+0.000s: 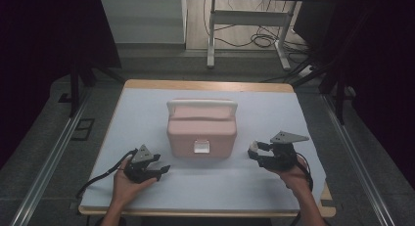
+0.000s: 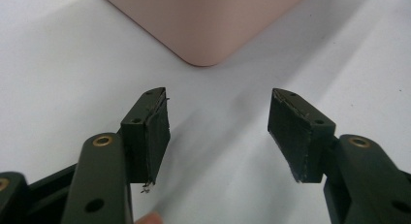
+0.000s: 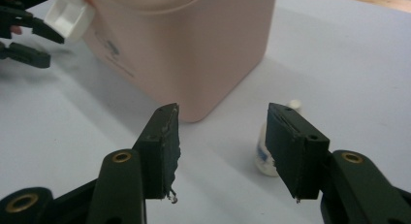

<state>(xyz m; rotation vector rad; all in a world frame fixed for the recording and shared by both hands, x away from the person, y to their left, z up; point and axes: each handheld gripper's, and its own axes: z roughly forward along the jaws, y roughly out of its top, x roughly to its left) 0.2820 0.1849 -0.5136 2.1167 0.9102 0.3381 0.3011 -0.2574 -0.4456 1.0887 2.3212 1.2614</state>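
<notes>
A pink lidded box (image 1: 201, 130) with a white handle (image 1: 201, 104) and a white front latch (image 1: 201, 146) stands mid-table. My left gripper (image 1: 163, 171) rests on the cloth at the box's front left, open and empty; its view shows it (image 2: 218, 132) facing a lower corner of the box (image 2: 203, 20). Right of the box, my right gripper (image 1: 253, 151) is open beside a small white bottle (image 1: 253, 146). In the right gripper view the bottle (image 3: 262, 156) lies partly behind the right-hand pad of the gripper (image 3: 223, 141), near the box (image 3: 194, 44).
A pale cloth (image 1: 274, 113) covers the wooden table (image 1: 205, 85). Behind the table stand desk legs (image 1: 211, 40) with cables on the floor (image 1: 264, 40). Metal rails run along both sides. The left gripper (image 3: 29, 35) lies by the latch (image 3: 70, 15) in the right gripper view.
</notes>
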